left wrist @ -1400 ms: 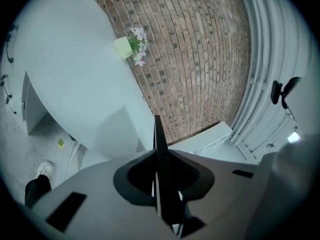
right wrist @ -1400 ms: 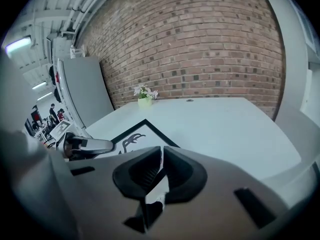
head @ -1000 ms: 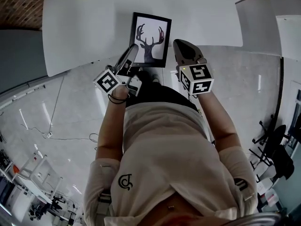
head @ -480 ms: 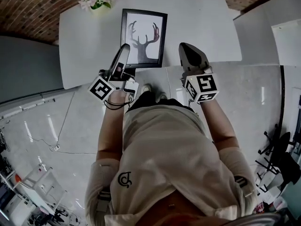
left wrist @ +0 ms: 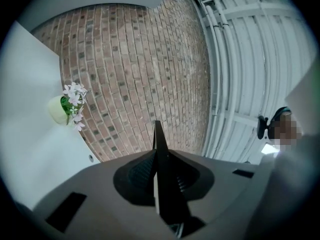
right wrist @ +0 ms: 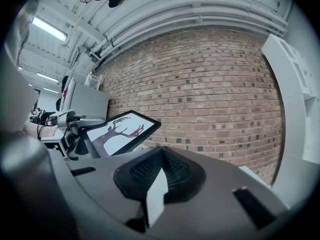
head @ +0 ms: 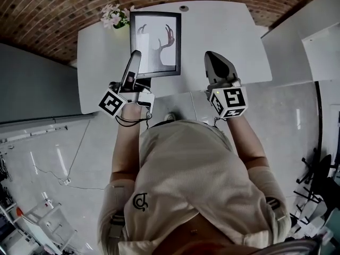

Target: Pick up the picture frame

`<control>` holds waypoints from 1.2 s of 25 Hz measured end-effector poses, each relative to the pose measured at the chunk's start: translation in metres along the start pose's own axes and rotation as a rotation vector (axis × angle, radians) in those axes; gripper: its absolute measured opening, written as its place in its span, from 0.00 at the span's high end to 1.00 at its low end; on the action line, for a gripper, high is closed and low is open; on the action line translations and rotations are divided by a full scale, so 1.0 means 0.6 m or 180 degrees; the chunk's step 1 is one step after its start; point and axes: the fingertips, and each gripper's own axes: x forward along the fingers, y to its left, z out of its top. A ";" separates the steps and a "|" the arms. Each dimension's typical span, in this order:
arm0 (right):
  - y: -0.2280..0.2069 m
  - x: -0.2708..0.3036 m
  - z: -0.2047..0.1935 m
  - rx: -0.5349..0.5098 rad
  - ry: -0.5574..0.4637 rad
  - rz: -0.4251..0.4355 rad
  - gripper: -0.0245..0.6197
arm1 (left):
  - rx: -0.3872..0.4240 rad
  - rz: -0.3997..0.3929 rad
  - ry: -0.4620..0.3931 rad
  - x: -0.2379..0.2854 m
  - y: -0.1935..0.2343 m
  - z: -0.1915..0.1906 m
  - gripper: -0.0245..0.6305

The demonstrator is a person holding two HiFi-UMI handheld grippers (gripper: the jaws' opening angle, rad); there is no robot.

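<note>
Picture frame (head: 155, 44) clears the table (head: 223, 36), your left fingers (head: 132, 68) clamped near its 7 o'clock corner, right fingers (head: 218, 68) together; lift it level.

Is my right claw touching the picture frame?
Apart. The right gripper view shows the right claw shut and empty, with the picture frame off to its left across a clear gap.

surface: white table (head: 223, 36), rounded corners, upper middle of the head view, far edge against a brick wall (head: 53, 15) | on it: pale pot of white-pink flowers (head: 114, 17) at its upper-left corner; small round cap (head: 184, 8) by the far edge, near centre | underneath: glossy grey floor (head: 297, 121)
</note>
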 end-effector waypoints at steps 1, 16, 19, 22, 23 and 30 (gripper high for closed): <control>0.000 0.003 0.003 -0.0005 -0.0007 0.0003 0.95 | -0.0024 -0.0024 -0.0026 0.001 -0.002 0.006 0.84; 0.013 0.029 0.005 -0.0242 0.0013 0.0111 0.95 | -0.0131 -0.0049 -0.0193 0.001 0.008 0.026 0.84; 0.016 0.034 0.001 -0.0201 0.0045 0.0129 0.96 | -0.0172 0.0020 -0.0216 -0.004 0.018 0.026 0.84; 0.018 0.034 0.003 -0.0136 0.0028 0.0181 0.96 | -0.0157 0.0061 -0.0247 -0.011 0.024 0.028 0.84; 0.017 0.034 0.005 -0.0127 0.0020 0.0187 0.96 | -0.0154 0.0063 -0.0258 -0.012 0.024 0.029 0.84; 0.020 0.036 0.008 -0.0092 -0.0010 0.0186 0.96 | -0.0114 0.0078 -0.0268 -0.017 0.022 0.030 0.84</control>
